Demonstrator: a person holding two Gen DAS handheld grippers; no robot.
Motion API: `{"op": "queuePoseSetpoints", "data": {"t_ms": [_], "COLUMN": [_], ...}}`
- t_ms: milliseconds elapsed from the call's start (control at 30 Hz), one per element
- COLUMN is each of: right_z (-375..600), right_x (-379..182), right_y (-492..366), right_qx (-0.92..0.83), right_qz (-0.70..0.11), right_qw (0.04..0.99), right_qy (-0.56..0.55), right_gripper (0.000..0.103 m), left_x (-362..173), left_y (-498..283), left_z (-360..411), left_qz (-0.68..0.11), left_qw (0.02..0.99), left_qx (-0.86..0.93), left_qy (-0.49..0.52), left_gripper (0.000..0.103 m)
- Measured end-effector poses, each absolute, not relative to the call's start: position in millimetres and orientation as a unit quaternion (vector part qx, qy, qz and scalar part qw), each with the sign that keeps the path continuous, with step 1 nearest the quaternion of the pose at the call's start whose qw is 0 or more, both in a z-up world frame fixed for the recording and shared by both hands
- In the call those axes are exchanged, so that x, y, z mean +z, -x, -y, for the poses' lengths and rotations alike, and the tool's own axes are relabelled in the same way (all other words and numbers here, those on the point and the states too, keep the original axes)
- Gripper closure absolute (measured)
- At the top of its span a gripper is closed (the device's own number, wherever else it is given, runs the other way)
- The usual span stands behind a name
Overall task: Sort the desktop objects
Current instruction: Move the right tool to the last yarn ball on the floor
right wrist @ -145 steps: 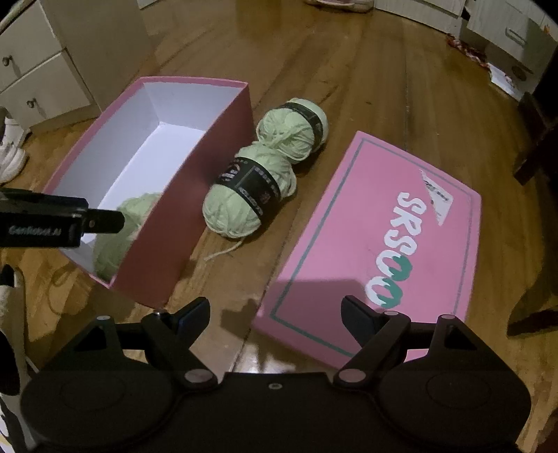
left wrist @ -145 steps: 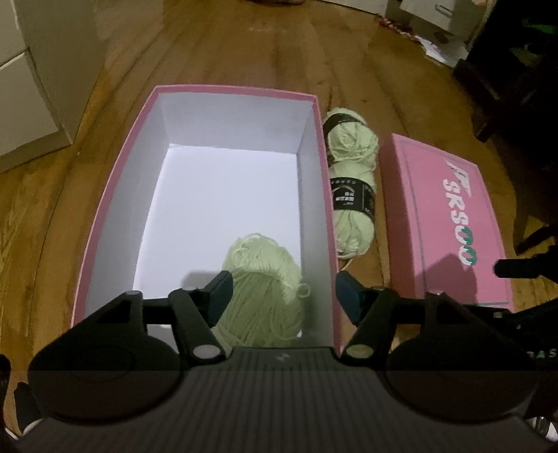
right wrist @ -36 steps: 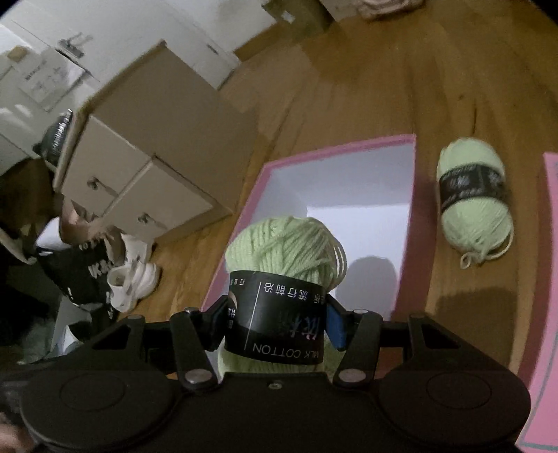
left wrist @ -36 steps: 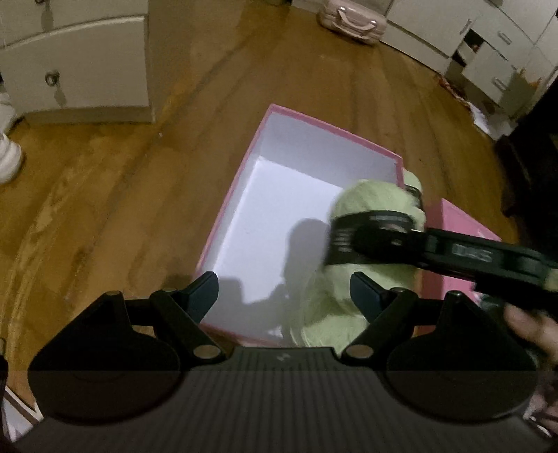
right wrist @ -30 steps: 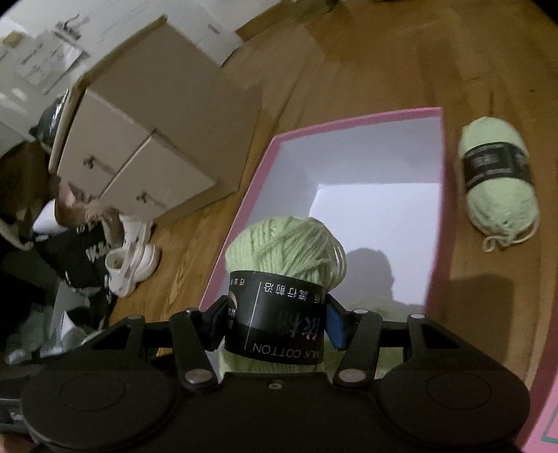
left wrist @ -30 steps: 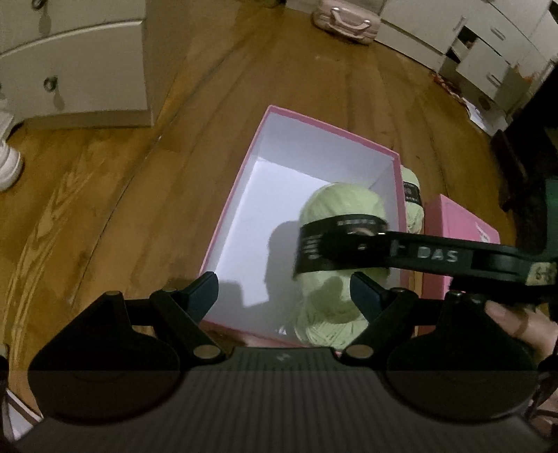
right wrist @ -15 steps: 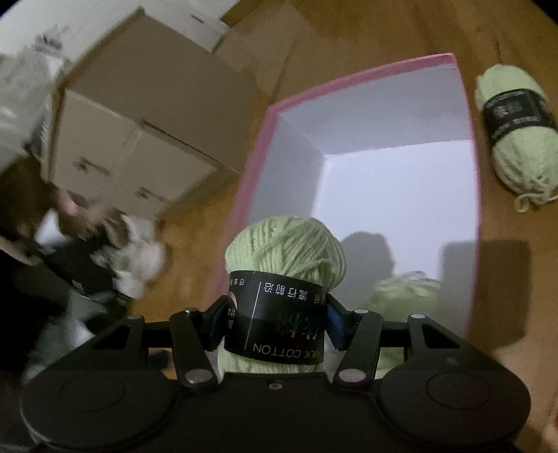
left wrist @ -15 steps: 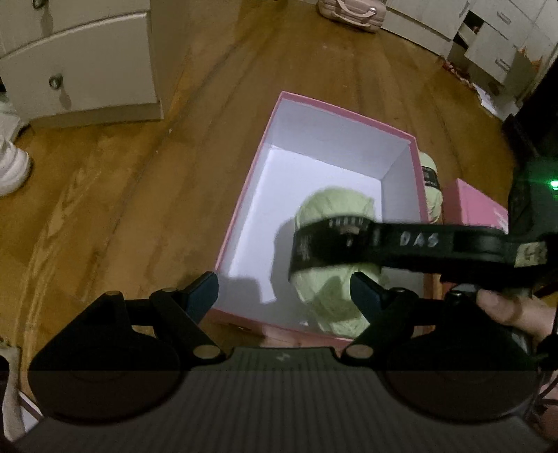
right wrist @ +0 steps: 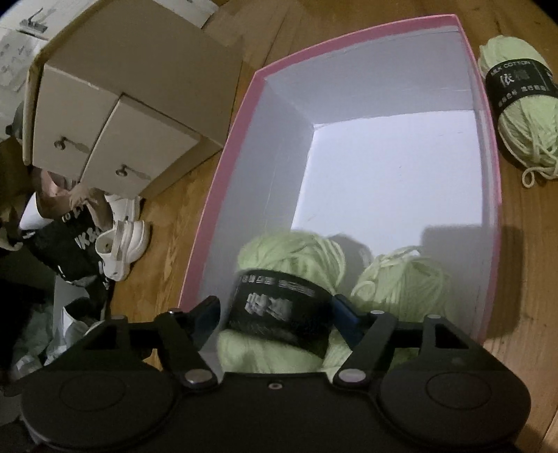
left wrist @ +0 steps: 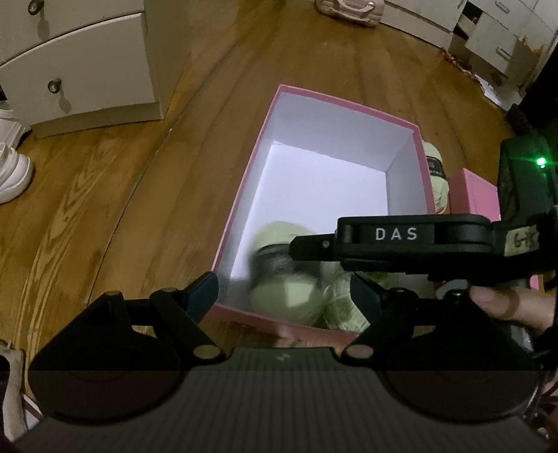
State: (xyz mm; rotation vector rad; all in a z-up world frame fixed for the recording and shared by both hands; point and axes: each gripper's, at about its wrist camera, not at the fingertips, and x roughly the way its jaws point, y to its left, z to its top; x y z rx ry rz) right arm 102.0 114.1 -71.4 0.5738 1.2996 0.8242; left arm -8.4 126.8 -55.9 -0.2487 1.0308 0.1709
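A pink box [left wrist: 244, 195] with a white inside stands open on the wood floor; it also shows in the right wrist view [right wrist: 223, 163]. A pale green yarn ball with a black band [right wrist: 279, 303] is blurred, dropping between the spread fingers of my right gripper [right wrist: 275, 313] into the box's near end, beside a second green ball [right wrist: 401, 282]. Both balls show in the left wrist view [left wrist: 286, 278], under the right gripper [left wrist: 401, 240]. A third banded ball [right wrist: 519, 108] lies on the floor right of the box. My left gripper [left wrist: 284, 296] is open and empty at the box's near edge.
The pink lid [left wrist: 477, 195] lies right of the box. A beige drawer cabinet [left wrist: 76, 59] stands at the left, with white shoes [right wrist: 122, 240] near it. More white drawers [left wrist: 488, 31] stand at the far right.
My right gripper has lowered over the box's near end and opened, and the banded yarn ball has slipped out of its fingers into the box. The left gripper has stayed open.
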Motion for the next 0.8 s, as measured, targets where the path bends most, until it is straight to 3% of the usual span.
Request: {"op": "queuePoseSetpoints", "data": {"t_ms": [300,500,667,800], "right_z": [-88.3,-46.9,-6.0,26.2], "right_x": [-46.4,-9.1,1.6,1.4], "right_y": [-103.6,-90.8,-92.6,-98.2], "right_qx": [0.38,0.389,0.351,0.313], "right_qz": [-0.561,-0.521,-0.501,-0.483], "right_qw": [0.691,0.74,0.782,0.811], "right_qy": [-0.254,-0.174,-0.124,-0.105], "right_gripper": [0.027,0.027,0.027,0.027], "left_x": [-56.5,-55.7,-32.0,-19.2], "left_y": [4.8,-10.2,-29.6,-43.2], "left_z": [-124.9,-103.2,-80.0,-49.1], "left_qz": [-0.491,-0.499,-0.482,-0.465], "left_qw": [0.858,0.856,0.857,0.877], "left_qx": [0.1,0.078,0.0,0.006], "left_qy": [0.11,0.113,0.181,0.12], "left_gripper": [0.02,0.02,0.02,0.02]}}
